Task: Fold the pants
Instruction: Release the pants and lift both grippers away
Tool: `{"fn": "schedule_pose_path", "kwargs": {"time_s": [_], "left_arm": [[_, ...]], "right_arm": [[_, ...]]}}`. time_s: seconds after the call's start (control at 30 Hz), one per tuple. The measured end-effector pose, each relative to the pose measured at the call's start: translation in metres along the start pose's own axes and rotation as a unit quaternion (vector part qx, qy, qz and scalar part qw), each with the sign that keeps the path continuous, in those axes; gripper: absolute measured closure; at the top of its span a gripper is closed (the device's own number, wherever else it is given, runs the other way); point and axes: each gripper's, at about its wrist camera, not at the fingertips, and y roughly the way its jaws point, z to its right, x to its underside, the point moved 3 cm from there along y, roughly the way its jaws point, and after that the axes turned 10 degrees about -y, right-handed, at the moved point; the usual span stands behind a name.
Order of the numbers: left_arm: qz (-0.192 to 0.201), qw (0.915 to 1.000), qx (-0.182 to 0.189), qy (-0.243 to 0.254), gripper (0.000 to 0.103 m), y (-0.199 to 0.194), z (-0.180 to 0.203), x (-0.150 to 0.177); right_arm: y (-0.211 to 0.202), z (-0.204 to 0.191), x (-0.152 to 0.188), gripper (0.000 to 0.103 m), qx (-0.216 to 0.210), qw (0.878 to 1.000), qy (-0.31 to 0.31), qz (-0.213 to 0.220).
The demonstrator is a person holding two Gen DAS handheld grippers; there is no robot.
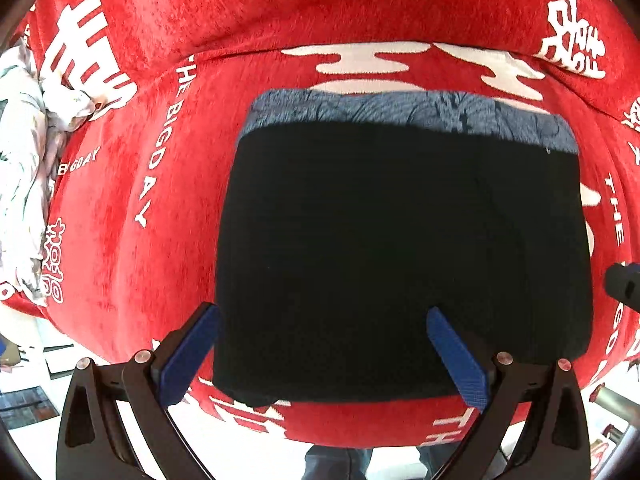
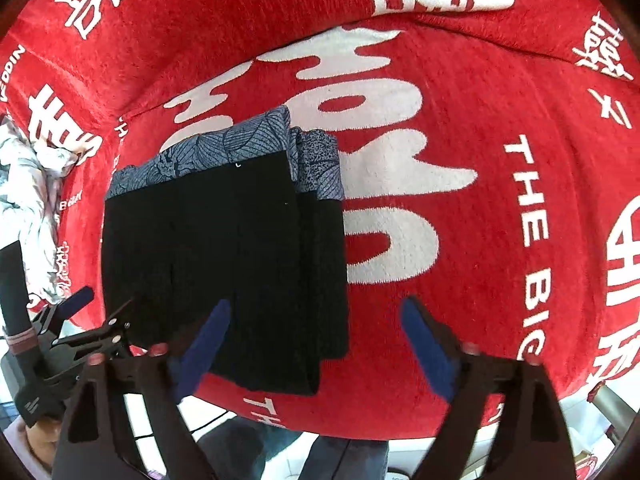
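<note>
Seemingly finished: black pants [image 1: 400,248] lie folded compactly on the red blanket [image 1: 168,184]; both grippers' jaws hang open, empty, above.

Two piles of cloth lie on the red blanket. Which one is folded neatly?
The black pants with the blue-grey patterned band, lying flat in a rectangle before both grippers. The white floral cloth at the left edge lies crumpled.

pants [image 1: 400,240]: 1 | grippers: 2 | red blanket [image 1: 280,8]: 1 | white cloth [image 1: 24,152]: 1
</note>
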Motion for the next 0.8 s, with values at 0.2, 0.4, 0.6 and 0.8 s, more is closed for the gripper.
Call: {"fn": "schedule_pose_path", "kwargs": {"time_s": [0.2, 0.4, 0.6, 0.8], "left_arm": [[-0.014, 0.9997, 0.003, 0.018, 0.0, 0.004, -0.017, 0.019], [-0.01, 0.9995, 0.013, 0.028, 0.0, -0.003, -0.036, 0.037], [0.011, 0.9991, 0.003, 0.04, 0.0, -0.017, -0.048, 0.048], [0.018, 0.999, 0.008, 0.041, 0.0, -0.018, -0.056, 0.047]], "right_arm": [[-0.003, -0.027, 0.014, 0.0, 0.038, 0.999, -0.015, 0.017], [-0.007, -0.054, 0.035, 0.0, 0.044, 0.999, -0.005, 0.009], [-0.01, -0.067, 0.048, 0.0, 0.066, 0.998, 0.004, 0.017], [-0.012, -0.075, 0.049, 0.0, 0.087, 0.996, -0.003, 0.026]]}}
